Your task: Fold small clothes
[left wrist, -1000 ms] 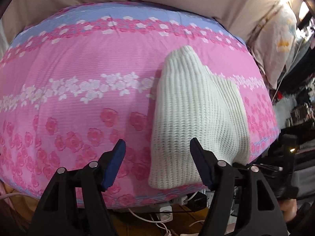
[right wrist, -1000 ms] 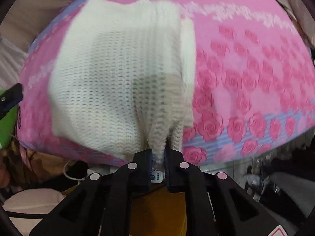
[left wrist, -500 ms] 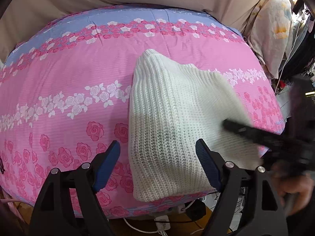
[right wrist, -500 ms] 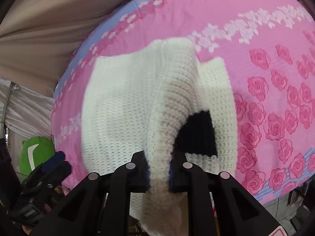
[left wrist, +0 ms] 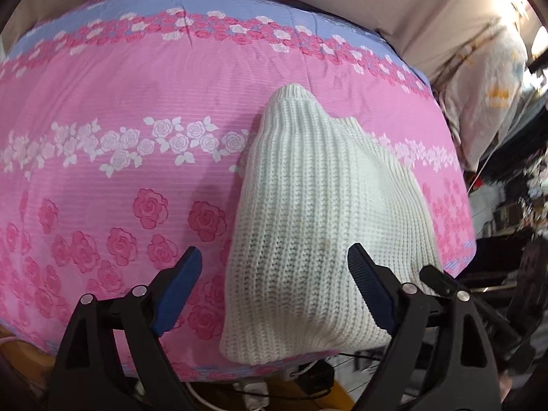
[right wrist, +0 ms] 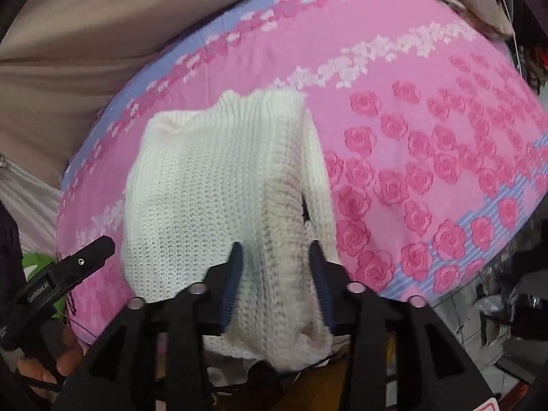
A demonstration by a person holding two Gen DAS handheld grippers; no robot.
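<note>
A white knitted garment [left wrist: 318, 226] lies folded on the pink rose-patterned cover [left wrist: 120, 157] near its front right edge. My left gripper [left wrist: 274, 287] is open, its blue pads either side of the garment's near end, holding nothing. In the right wrist view the garment [right wrist: 205, 185] lies on the cover [right wrist: 428, 130], with a bunched fold [right wrist: 284, 239] lying between the fingers. My right gripper [right wrist: 275, 270] is open around that fold, its jaws apart. The left gripper's finger [right wrist: 61, 274] shows at the left edge.
A beige cloth backdrop [left wrist: 308, 10] rises behind the cover. A pale printed cloth [left wrist: 489, 96] hangs at the right. Cables and a power strip [left wrist: 260, 400] lie below the front edge. A green object [right wrist: 37, 263] sits at the left, below the cover.
My right gripper has opened and let go of the garment's fold, which has dropped onto the cover. My left gripper stayed open, shifting slightly over the garment's near end.
</note>
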